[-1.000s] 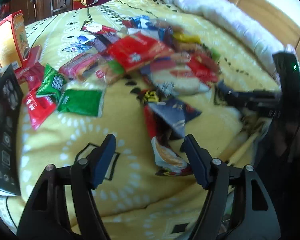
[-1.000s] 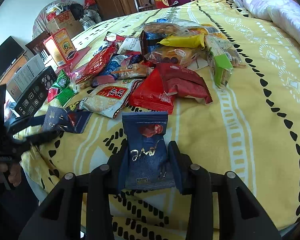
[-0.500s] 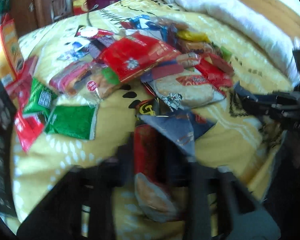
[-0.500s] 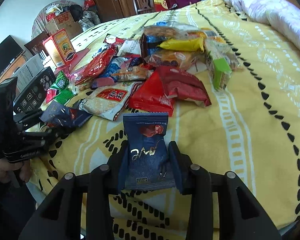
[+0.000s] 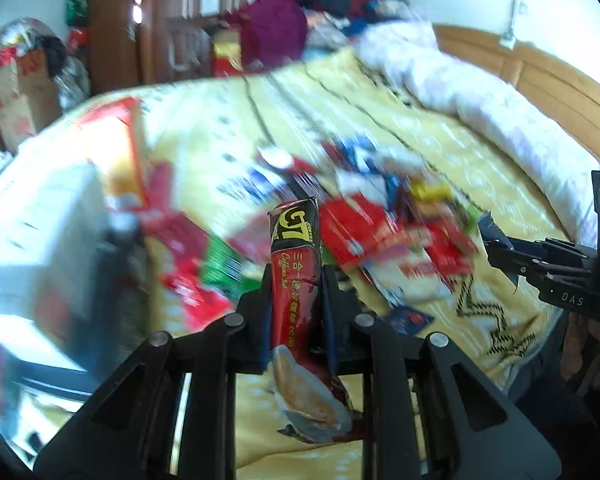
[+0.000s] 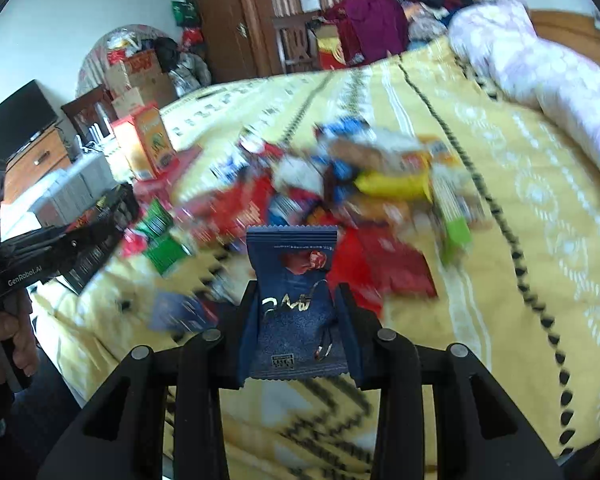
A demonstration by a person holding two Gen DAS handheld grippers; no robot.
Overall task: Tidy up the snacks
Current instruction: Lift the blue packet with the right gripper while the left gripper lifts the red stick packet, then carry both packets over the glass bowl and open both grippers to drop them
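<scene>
The left gripper (image 5: 296,300) is clamped on a tall red-and-black coffee sachet (image 5: 296,276), clear of the yellow patterned bedspread (image 5: 440,120). The right gripper (image 6: 298,320) pinches a dark blue foil snack packet (image 6: 294,300). The loose pile of snack packets (image 6: 340,200) lies at twelve o'clock. The sachet's lower end droops (thin, slippery film), so it could slide out.

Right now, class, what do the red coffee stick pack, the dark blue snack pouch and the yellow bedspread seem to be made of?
Red coffee stick pack: probably glossy plastic film; it shines and creases.
Dark blue snack pouch: likely matte plastic or foil laminate, judging by its zigzag-cut sealed edges and dull sheen.
Yellow bedspread: soft woven or printed cloth; it folds without any shine.
</scene>
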